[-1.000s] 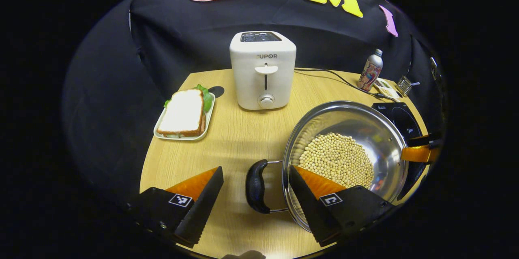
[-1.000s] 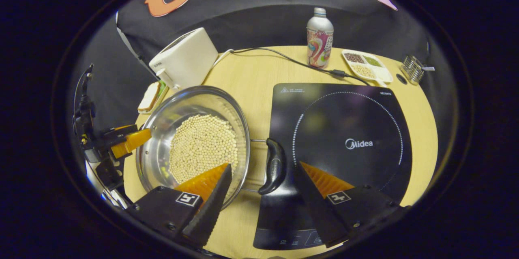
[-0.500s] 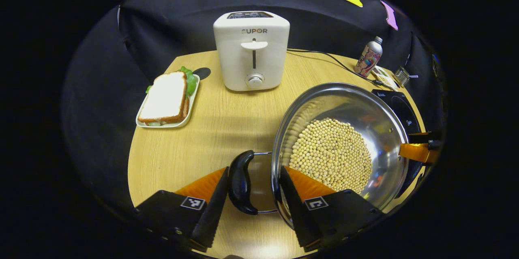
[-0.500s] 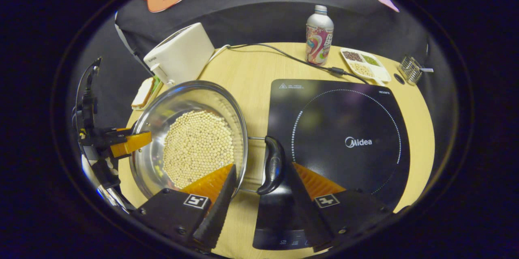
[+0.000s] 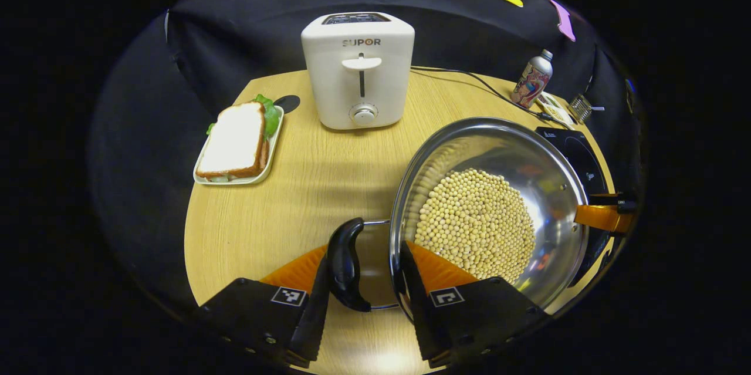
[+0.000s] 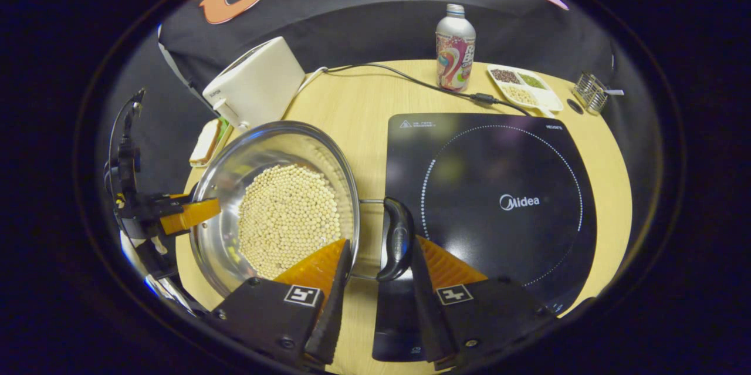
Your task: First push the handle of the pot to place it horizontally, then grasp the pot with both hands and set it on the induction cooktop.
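A steel pot (image 5: pixel 516 158) holding pale beans stands on the wooden table (image 5: pixel 293 199), with a black loop handle on each side. My left gripper (image 5: pixel 362 254) has closed around the near handle (image 5: pixel 345 263): one finger presses its outer side, the other sits inside the pot wall. In the right gripper view the pot (image 6: pixel 258 152) lies left of the black induction cooktop (image 6: pixel 504 152). My right gripper (image 6: pixel 380 243) clamps the other handle (image 6: pixel 398 237) and rim in the same way. The cooktop (image 5: pixel 578 158) peeks out behind the pot.
A white toaster (image 5: pixel 358 70) stands at the back of the table, a plate with a sandwich (image 5: pixel 237 140) to its left. A bottle (image 6: pixel 455 55), a black cable (image 6: pixel 410 81), a divided snack tray (image 6: pixel 525 90) and a small wire basket (image 6: pixel 589 93) sit behind the cooktop.
Both grippers have moved in and narrowed from wide open until their fingers clamp the pot's two handles. The pot stays in the same spot on the table.
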`<state>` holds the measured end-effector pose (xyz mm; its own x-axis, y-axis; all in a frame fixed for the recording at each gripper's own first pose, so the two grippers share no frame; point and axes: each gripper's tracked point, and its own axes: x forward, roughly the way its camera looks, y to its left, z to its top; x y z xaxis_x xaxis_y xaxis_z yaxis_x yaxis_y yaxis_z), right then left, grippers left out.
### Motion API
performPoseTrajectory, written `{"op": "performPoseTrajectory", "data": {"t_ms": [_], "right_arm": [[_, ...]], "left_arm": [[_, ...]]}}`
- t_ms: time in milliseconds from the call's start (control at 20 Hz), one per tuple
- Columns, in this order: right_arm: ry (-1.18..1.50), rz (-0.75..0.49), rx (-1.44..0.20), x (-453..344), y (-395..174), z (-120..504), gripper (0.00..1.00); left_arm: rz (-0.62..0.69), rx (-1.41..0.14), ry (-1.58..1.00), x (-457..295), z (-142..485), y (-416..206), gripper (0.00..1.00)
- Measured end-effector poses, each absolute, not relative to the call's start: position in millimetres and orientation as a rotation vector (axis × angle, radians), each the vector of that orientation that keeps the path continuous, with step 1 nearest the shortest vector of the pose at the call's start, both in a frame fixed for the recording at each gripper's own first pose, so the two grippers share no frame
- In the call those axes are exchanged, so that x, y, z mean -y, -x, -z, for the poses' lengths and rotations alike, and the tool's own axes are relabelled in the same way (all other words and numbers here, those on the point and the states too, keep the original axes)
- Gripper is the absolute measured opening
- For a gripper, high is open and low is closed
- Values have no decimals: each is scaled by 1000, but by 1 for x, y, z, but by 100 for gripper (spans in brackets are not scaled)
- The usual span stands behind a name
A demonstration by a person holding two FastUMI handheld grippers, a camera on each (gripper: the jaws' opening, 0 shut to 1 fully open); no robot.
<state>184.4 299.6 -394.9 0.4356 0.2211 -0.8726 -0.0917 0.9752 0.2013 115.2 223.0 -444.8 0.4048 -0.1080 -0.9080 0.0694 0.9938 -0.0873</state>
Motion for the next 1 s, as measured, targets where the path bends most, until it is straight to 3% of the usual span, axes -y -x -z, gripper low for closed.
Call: {"op": "performPoseTrajectory", "data": {"t_ms": [50,100,250,300,350,400,500,550,600,1000], "right_arm": [[-129,-199,-1097,-299,-184,394,55],[-130,-204,-1091,-300,-183,395,55],[-123,-210,-1050,-300,-186,390,54],[-110,-217,-1046,-300,-186,388,57],[-110,-219,-1040,-301,-185,383,57],[-107,-220,-1035,-301,-186,380,54],[-99,-223,-1023,-300,-187,374,54],[-100,-224,-1017,-300,-187,371,57],[-99,-224,-1014,-298,-187,367,57],[-106,-205,-945,-268,-183,332,54]], "left_arm": [[115,-1144,34,-223,444,-114,72],[115,-1138,31,-223,443,-114,61],[115,-1103,18,-225,436,-116,61],[114,-1101,20,-226,435,-116,72],[114,-1094,24,-227,433,-116,71],[111,-1095,30,-227,431,-115,61],[109,-1086,36,-227,427,-117,61],[107,-1084,39,-225,423,-116,51],[106,-1081,41,-223,418,-117,61],[129,-1032,35,-196,379,-126,61]]}}
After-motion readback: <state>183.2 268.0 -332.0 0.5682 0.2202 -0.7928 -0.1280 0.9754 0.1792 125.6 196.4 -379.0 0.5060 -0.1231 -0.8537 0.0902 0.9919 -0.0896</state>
